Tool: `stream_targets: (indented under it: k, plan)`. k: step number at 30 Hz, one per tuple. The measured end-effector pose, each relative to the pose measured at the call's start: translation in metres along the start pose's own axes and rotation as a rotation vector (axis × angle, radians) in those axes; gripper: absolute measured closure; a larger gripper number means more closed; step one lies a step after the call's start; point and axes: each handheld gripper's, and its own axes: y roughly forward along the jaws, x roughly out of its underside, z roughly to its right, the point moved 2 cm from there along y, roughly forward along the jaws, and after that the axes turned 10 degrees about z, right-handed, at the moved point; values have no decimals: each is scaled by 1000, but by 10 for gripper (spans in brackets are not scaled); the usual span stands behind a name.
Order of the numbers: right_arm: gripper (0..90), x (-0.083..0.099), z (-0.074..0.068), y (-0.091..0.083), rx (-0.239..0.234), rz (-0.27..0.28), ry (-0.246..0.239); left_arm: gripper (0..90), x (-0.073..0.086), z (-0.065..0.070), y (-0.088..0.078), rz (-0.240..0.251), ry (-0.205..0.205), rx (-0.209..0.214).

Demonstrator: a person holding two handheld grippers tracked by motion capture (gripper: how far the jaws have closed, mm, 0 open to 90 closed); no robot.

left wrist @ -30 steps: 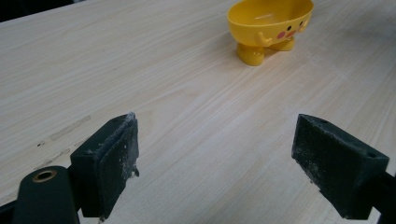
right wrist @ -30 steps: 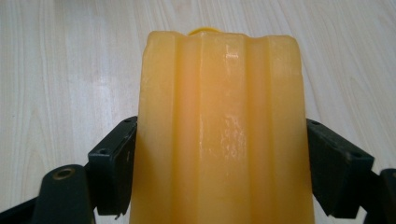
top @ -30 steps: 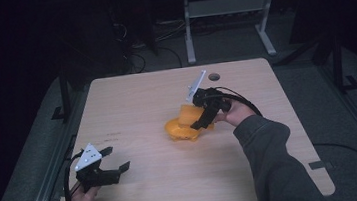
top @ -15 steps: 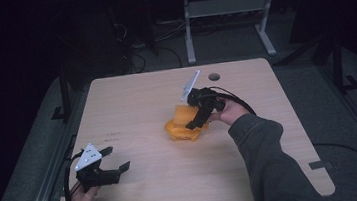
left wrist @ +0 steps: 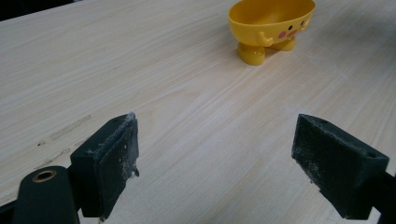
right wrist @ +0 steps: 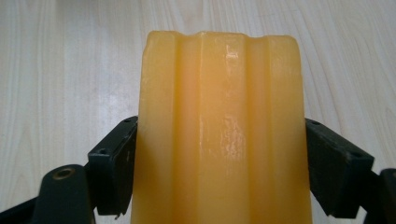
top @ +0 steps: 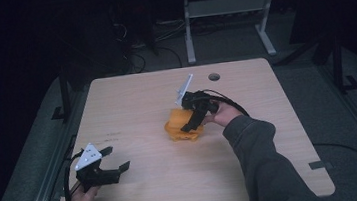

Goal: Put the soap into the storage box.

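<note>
A yellow bowl (left wrist: 271, 25) with a painted face, small arms and two stubby feet stands upright near the middle of the table (top: 131, 100). From above the bowl (top: 180, 133) sits under my right gripper (top: 188, 127), which tilts down over it. That right gripper (right wrist: 219, 163) is shut on a yellow-orange ribbed block (right wrist: 219, 116), with one jaw pressed against each long side. My left gripper (top: 117, 157) rests at the near left of the table, open and holding nothing. In its own view the left gripper (left wrist: 215, 154) points across bare wood towards the bowl.
A round cable hole (top: 214, 76) sits near the table's far edge. Behind the table stands a white metal frame (top: 223, 15) on dark floor. A sleeved forearm (top: 258, 157) crosses the near right of the table.
My right gripper has shifted slightly left and tipped further down over the bowl with the block in it. The left gripper has stayed put.
</note>
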Motion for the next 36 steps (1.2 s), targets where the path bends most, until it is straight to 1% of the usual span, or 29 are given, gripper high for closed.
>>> stream_targets:
  k: [1,5,10,12,18,21,30,36]
  plan:
    - [206,0,1,2,-1,-4,-9,141,0,0,0,-1,1,0]
    - [206,1,0,7,-14,-13,-1,141,0,0,0,-3,3,0]
    - [206,2,1,13,-15,-23,-2,141,0,0,0,-5,4,0]
    - [206,2,1,14,-6,-30,-6,141,0,-1,-1,-13,14,3]
    - [206,2,1,19,-25,-31,-3,141,0,-1,-1,-14,13,2]
    - [204,3,1,23,-25,-38,-8,141,0,-1,-1,-13,12,3]
    - [202,5,1,23,-24,-14,-10,141,0,-1,-1,-19,18,5]
    - [201,5,1,23,-22,-13,-6,141,0,0,0,-21,21,6]
